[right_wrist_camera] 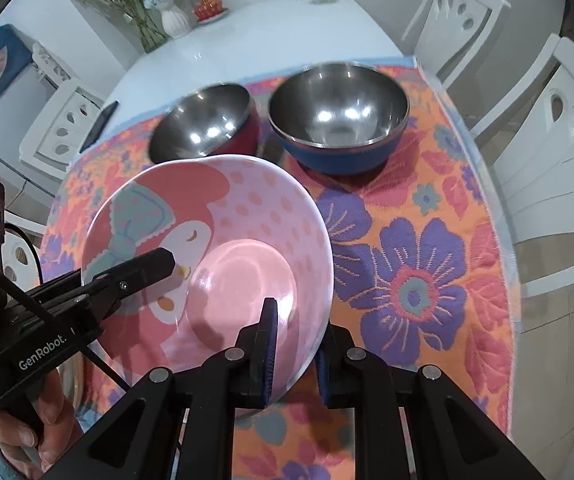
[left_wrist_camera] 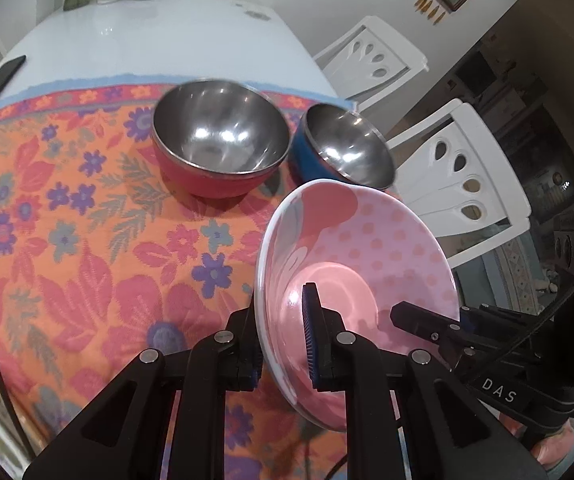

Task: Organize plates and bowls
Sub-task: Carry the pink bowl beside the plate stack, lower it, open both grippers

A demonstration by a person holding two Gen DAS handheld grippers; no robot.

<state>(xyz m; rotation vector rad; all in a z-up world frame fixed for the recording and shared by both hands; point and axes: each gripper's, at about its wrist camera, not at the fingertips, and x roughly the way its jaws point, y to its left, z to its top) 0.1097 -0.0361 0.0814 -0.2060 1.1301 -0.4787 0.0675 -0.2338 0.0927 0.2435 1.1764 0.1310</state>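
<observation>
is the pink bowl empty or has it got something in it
Empty: the pink bowl shows only its bare glossy bottom and printed pattern, while the left gripper and right gripper pinch opposite sides of its rim.

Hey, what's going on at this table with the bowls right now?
A person holds a pink cartoon-print bowl above the floral tablecloth with two handheld grippers. The left gripper and the right gripper are each shut on opposite sides of its rim. Behind it, a red steel-lined bowl and a blue steel-lined bowl sit side by side, empty.
</observation>
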